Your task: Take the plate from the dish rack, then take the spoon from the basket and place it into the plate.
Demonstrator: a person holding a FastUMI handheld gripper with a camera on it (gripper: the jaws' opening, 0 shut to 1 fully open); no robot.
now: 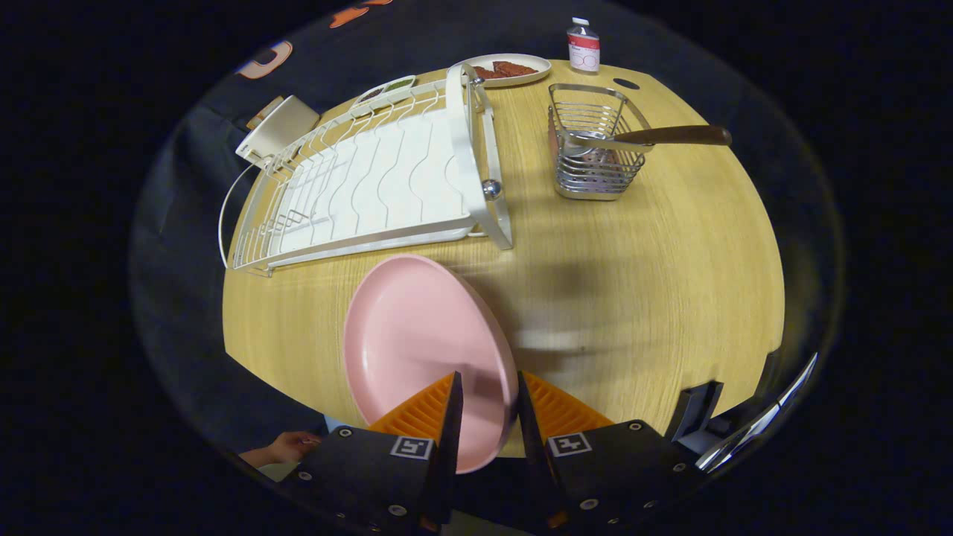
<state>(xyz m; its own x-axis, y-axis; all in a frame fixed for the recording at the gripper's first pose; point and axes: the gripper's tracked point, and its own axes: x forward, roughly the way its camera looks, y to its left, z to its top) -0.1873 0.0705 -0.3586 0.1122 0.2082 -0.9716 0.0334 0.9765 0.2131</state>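
Note:
My gripper is shut on the rim of a pink plate, which hangs tilted above the wooden table, in front of the dish rack. The white wire dish rack lies beyond the plate and holds no dishes. Further right stands a metal wire basket. A spoon with a brown wooden handle rests in it, its handle sticking out over the basket's right side.
A white plate with reddish food and a small bottle stand at the table's far edge. A small dish sits behind the rack. A person's hand shows left of the gripper.

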